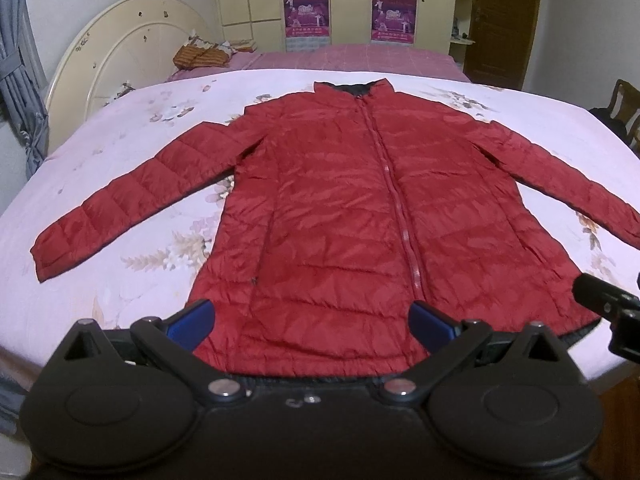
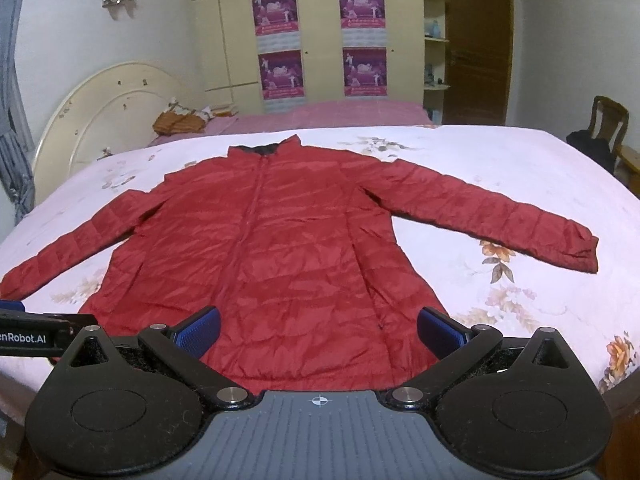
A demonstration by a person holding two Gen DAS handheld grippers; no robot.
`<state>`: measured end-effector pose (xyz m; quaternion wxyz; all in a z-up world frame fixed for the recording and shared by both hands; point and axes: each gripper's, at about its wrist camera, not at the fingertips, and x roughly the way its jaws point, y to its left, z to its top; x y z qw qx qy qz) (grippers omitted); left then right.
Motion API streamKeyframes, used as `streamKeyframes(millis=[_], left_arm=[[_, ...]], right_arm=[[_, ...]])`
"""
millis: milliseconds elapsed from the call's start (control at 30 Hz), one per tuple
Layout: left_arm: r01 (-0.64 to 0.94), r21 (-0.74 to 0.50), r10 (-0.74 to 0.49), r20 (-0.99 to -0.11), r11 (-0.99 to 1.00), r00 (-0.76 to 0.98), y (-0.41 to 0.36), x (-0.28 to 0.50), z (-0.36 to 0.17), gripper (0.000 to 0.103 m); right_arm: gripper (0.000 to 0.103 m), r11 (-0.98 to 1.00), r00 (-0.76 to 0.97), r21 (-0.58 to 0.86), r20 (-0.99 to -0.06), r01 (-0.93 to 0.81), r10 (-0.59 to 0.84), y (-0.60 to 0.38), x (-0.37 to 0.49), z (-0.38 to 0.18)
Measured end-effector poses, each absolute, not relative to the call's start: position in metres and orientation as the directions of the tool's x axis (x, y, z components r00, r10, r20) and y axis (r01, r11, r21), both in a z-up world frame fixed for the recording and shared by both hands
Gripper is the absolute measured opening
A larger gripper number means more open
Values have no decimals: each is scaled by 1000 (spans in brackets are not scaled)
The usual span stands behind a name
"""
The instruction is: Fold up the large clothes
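Red quilted jacket (image 1: 352, 216) lies flat on the bed, front side up, with the zipper (image 1: 394, 188) closed along the middle and the dark collar (image 1: 352, 88) pointing to the far side. Both sleeves are spread out to the sides, the left sleeve (image 1: 132, 196) reaching toward the headboard side and the right sleeve (image 2: 496, 216) lying on the flowers of the sheet. The hem is at the near edge of the bed, just in front of both tools. The left gripper (image 1: 312, 322) hovers above the hem with its blue fingers (image 1: 192, 316) wide apart and nothing between them. The right gripper (image 2: 320, 330) is also spread wide and holds nothing; its fingers (image 2: 440, 330) stand over the right part of the hem. Under the jacket is a pale pink floral bedsheet (image 1: 120, 152). Farther back there are a cream headboard (image 1: 132, 48), a pink blanket (image 2: 340, 114), a yellow wardrobe (image 2: 320, 12) with purple posters (image 2: 280, 74), a brown door (image 2: 476, 48) and a wooden chair (image 2: 608, 120).
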<state>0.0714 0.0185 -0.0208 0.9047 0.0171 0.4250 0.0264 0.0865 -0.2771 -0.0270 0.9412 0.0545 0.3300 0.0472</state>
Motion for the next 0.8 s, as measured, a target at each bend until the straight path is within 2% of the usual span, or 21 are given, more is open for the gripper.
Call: streamKeyframes(millis=[800], left_arm=[[35, 46, 14, -775, 998, 632, 96, 229, -45, 103]], right_arm=[[103, 973, 776, 118, -625, 201, -84, -245, 193, -28]])
